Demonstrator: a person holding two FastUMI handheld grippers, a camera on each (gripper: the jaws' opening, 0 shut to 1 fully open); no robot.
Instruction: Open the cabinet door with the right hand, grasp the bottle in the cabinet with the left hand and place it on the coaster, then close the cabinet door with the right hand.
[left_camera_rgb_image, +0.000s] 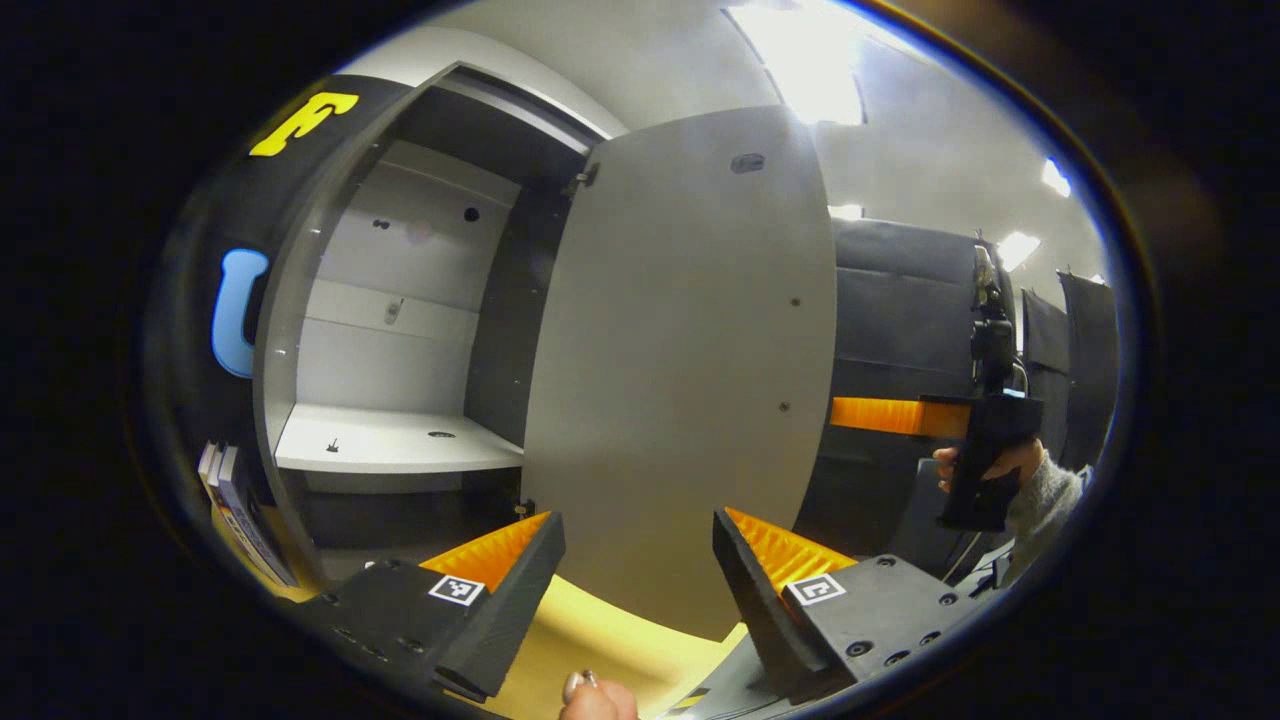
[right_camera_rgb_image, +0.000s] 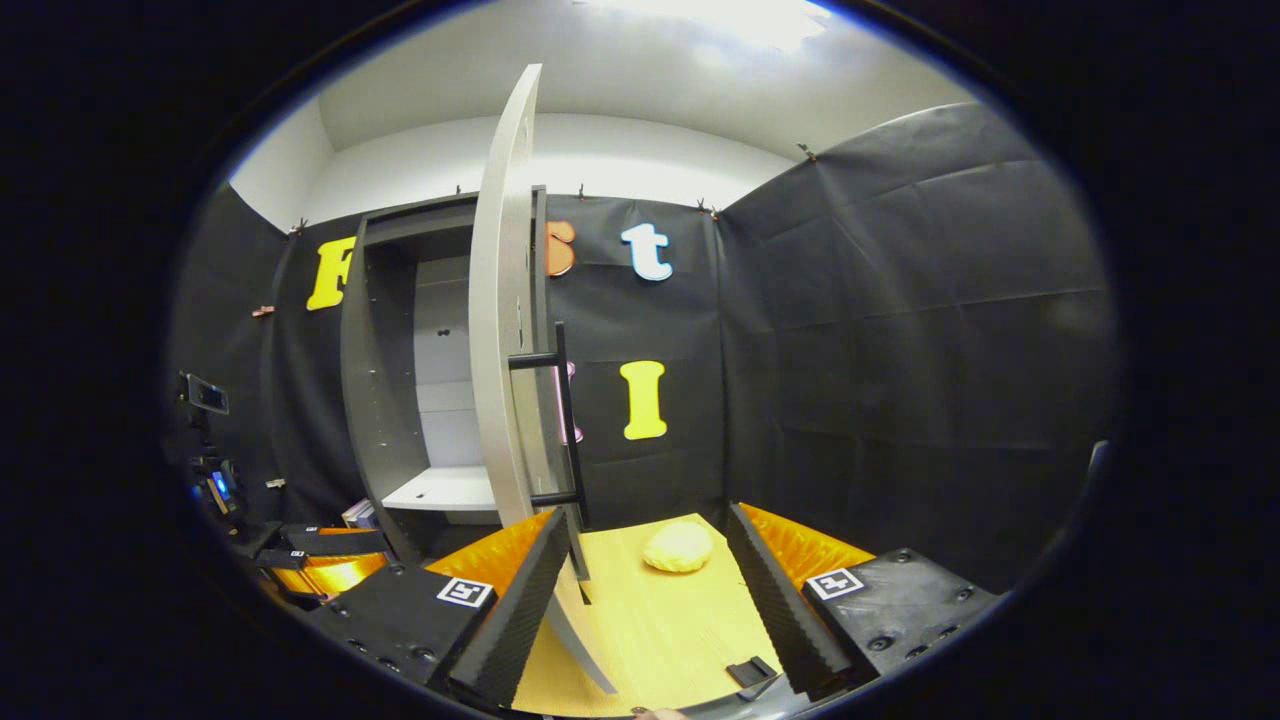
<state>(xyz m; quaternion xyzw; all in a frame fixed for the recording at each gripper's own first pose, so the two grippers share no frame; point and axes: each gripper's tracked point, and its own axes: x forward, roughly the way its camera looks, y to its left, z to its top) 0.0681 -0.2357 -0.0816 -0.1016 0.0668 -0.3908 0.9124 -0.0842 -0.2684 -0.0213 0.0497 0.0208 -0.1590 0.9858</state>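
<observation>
1. Grey, flat-panelled cabinet door (right_camera_rgb_image: 500, 330) stands swung open edge-on ahead of my right gripper (right_camera_rgb_image: 640, 580), its long axis upright, so the interior is reachable.
2. My right gripper's jaws sit wide and empty, the door's black bar handle (right_camera_rgb_image: 566, 420) just beyond them.
3. My left gripper (left_camera_rgb_image: 635, 570), also wide and empty, faces the white shelf (left_camera_rgb_image: 390, 440); I cannot see the bottle there.

black cloth walls (right_camera_rgb_image: 900, 330) enclose the booth under a white ceiling (right_camera_rgb_image: 620, 80) with bright lights (left_camera_rgb_image: 800, 60); the tabletop (right_camera_rgb_image: 660, 620) is pale wood.
</observation>
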